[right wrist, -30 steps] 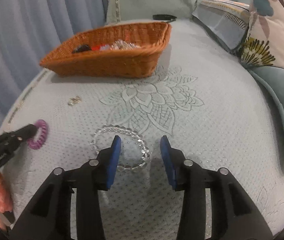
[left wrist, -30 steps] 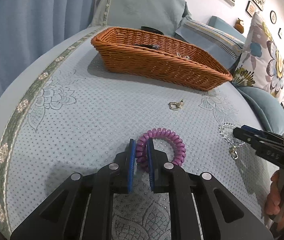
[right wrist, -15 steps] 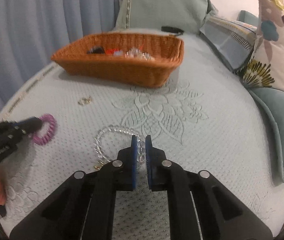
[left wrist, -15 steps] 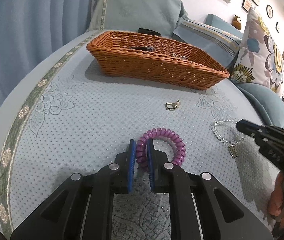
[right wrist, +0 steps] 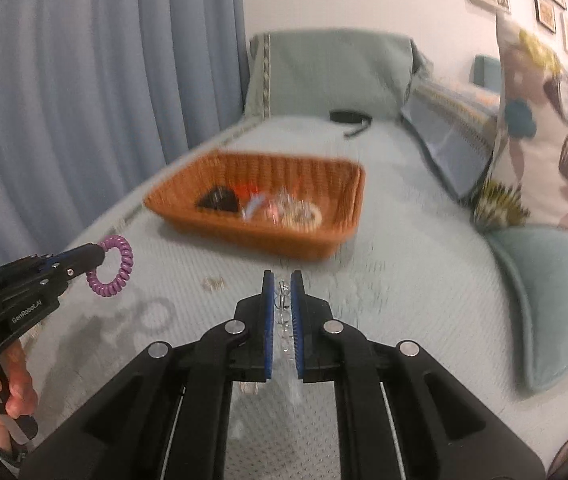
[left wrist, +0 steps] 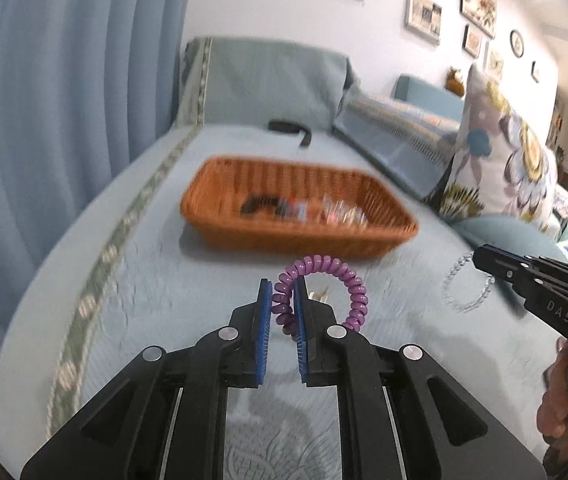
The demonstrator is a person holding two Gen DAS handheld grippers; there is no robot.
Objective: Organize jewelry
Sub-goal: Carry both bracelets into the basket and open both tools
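My left gripper is shut on a purple spiral band and holds it in the air above the bed cover; the band also shows in the right wrist view. My right gripper is shut on a clear bead bracelet, lifted off the cover; in the left wrist view the bracelet hangs from the right gripper's tip. An orange wicker basket holding several small pieces stands ahead of both grippers and also shows in the right wrist view.
A small metal ring lies on the cover in front of the basket. A black strap lies beyond the basket. Pillows line the right side and a blue curtain hangs on the left.
Both grippers have lifted off the cover with their pieces. The right gripper, open one second ago, closed on the bead bracelet. The basket now sits lower in both views.
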